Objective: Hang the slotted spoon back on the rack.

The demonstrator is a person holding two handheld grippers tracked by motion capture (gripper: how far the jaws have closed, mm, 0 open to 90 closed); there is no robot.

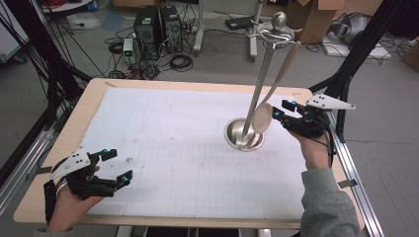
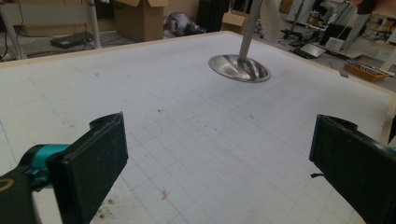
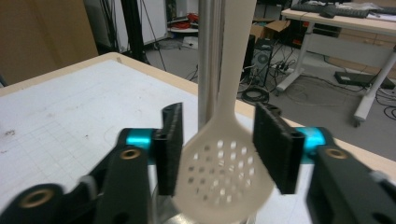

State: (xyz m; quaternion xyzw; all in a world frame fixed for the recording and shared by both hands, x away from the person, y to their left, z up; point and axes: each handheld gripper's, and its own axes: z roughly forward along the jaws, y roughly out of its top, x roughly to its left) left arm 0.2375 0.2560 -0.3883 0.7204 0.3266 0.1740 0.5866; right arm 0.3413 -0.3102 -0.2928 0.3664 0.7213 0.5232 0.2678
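Table (image 1: 163, 123) with a white gridded mat carries a steel utensil stand (image 1: 245, 132) at its right side, from whose top a cream slotted spoon (image 1: 262, 117) hangs beside the pole. Right gripper (image 1: 277, 110) has its jaws apart on either side of the spoon's perforated head, pads clear of it. Left gripper (image 1: 120, 167) rests near the front left corner, jaws wide apart with nothing between them.

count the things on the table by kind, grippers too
stand: 1
slotted spoon, hanging on the stand: 1
grippers: 2, left gripper open and empty, right gripper open around the spoon's head
total: 4
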